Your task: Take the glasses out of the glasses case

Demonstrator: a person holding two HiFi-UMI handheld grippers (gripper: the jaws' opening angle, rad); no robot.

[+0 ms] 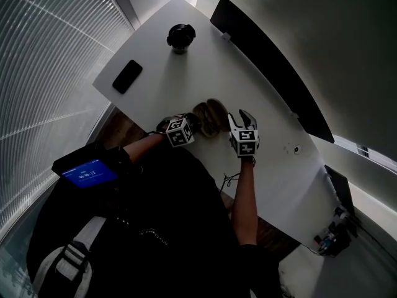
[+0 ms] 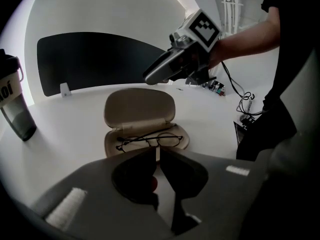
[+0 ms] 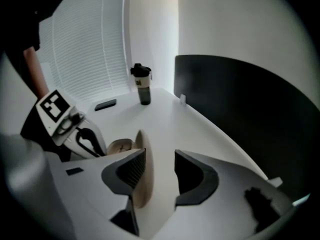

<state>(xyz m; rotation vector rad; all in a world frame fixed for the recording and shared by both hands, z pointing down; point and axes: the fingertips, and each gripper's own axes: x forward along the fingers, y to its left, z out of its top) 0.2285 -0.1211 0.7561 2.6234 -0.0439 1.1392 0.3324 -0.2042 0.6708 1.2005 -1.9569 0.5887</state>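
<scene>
**Case open on the desk, glasses inside, tongs at both sides**

A beige glasses case point(image 2: 140, 109) lies open on the white desk point(image 1: 186, 73), just below the middle of the head view, with its lid standing upright. In the left gripper view the thin-rimmed glasses point(image 2: 150, 140) rest in the lower shell at the centre of the frame, and the lid rises behind them.

The left tongs point(image 2: 158, 151) fill the bottom of that view. Their 2 jaws are drawn almost together, with only a thin slit between them and nothing visible in it. The tips sit at the near rim of the case; whether they touch it cannot be told.

The right tongs point(image 3: 160, 161) have their 2 jaws well apart in the right gripper view and hold nothing. The lid shows edge-on in the gap, close against the jaw on the frame's left. In the left gripper view these tongs hang at the upper middle of the frame, just above the lid's top edge.

Toward the upper left of the head view a dark phone point(image 1: 127, 76) lies flat on the desk, and a dark bottle point(image 1: 180, 37) stands near the top centre. A long black panel point(image 1: 273, 67) runs along the desk's edge at the upper right. At lower left a small blue-lit screen point(image 1: 87, 171) shows by the person's left arm
</scene>
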